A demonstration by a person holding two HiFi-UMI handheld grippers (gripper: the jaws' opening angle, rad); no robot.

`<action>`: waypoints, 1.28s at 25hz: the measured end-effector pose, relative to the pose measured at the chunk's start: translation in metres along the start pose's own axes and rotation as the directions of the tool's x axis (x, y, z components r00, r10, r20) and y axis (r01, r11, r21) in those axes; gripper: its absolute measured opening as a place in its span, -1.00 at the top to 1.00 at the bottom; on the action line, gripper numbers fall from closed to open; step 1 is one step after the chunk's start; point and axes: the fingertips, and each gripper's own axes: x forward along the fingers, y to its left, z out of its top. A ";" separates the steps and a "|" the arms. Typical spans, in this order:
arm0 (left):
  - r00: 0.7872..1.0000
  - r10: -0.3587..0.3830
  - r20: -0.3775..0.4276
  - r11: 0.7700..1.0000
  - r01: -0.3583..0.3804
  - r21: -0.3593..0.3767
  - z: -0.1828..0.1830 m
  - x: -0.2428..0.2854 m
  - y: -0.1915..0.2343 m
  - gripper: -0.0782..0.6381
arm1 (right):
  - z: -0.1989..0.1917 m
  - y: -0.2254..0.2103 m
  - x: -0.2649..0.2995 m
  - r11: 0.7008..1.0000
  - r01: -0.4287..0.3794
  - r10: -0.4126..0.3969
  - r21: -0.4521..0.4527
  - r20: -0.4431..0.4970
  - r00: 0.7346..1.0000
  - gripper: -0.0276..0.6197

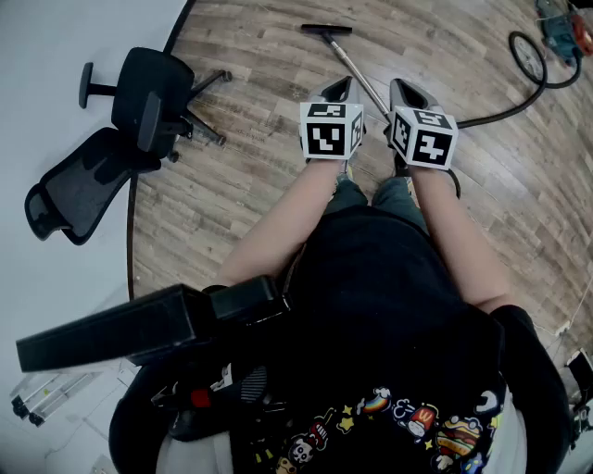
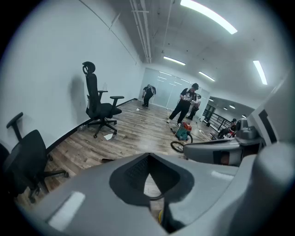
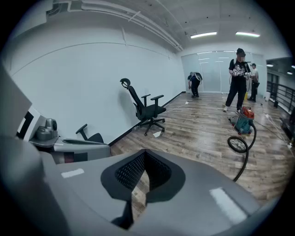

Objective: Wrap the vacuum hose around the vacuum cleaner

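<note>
Wood-plank floor (image 1: 250, 185) carries the long black vacuum hose (image 3: 245, 158), which lies slack and unwrapped between the small teal-and-red vacuum cleaner (image 1: 561, 28) and the metal wand with black floor nozzle (image 1: 357, 71). Left gripper (image 1: 338, 88) and right gripper (image 1: 408, 91) sit side by side, tipped downward, jaws closed on nothing. Likely a resting carry, since the hose lies out of reach and wrapping is not begun.

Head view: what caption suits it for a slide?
Person holds left gripper and right gripper, both shut, above a wood floor; vacuum wand and hose lie ahead.
</note>
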 end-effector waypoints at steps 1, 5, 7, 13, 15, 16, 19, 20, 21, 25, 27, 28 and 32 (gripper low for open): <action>1.000 -0.007 0.000 1.000 0.007 0.000 -0.002 -0.003 0.002 0.78 | -0.003 0.004 0.000 1.000 0.001 -0.001 0.004 0.000 1.000 0.86; 1.000 -0.029 -0.003 1.000 0.029 0.002 -0.008 -0.012 0.014 0.78 | -0.010 0.019 0.002 1.000 0.009 -0.009 0.011 0.000 1.000 0.86; 0.999 -0.038 -0.007 0.999 0.038 0.002 -0.011 -0.015 0.020 0.78 | -0.013 0.026 0.004 1.000 0.017 -0.017 0.018 0.005 1.000 0.85; 0.997 -0.077 -0.022 0.997 0.077 -0.008 -0.018 -0.012 0.025 0.78 | -0.020 0.034 0.004 0.998 0.039 -0.039 0.039 0.010 0.999 0.85; 0.995 -0.086 -0.043 0.996 0.086 -0.008 -0.024 -0.007 0.019 0.78 | -0.027 0.030 0.001 0.998 0.040 -0.040 0.052 -0.005 0.999 0.85; 0.995 -0.088 -0.051 0.996 0.088 -0.009 -0.027 -0.004 0.016 0.78 | -0.031 0.027 -0.001 0.998 0.038 -0.037 0.057 -0.012 0.999 0.85; 0.993 -0.097 -0.065 0.995 0.096 -0.010 -0.030 0.013 0.002 0.78 | -0.033 0.012 -0.001 0.998 0.024 -0.023 0.060 -0.016 1.000 0.85; 0.992 -0.100 -0.071 0.995 0.100 -0.004 -0.029 0.020 -0.002 0.78 | -0.032 0.005 0.001 0.998 0.020 -0.020 0.059 -0.015 1.000 0.85; 0.991 -0.103 -0.080 0.995 0.103 0.002 -0.027 0.027 -0.007 0.78 | -0.032 -0.002 0.004 0.998 0.016 -0.015 0.059 -0.014 1.000 0.85; 0.988 -0.093 -0.123 0.995 0.096 0.015 -0.019 0.053 -0.014 0.78 | -0.027 -0.027 0.022 0.998 -0.019 0.022 0.067 -0.036 0.999 0.85; 0.987 -0.076 -0.139 0.997 0.079 0.019 -0.013 0.071 -0.015 0.78 | -0.023 -0.042 0.033 0.997 -0.040 0.043 0.065 -0.052 0.998 0.85; 0.988 -0.065 -0.143 0.997 0.069 0.018 -0.011 0.081 -0.016 0.78 | -0.023 -0.049 0.038 0.996 -0.054 0.058 0.064 -0.060 0.997 0.85; 0.990 -0.022 -0.136 1.000 0.022 -0.003 -0.011 0.115 -0.011 0.78 | -0.029 -0.074 0.068 0.995 -0.089 0.093 0.050 -0.093 0.991 0.85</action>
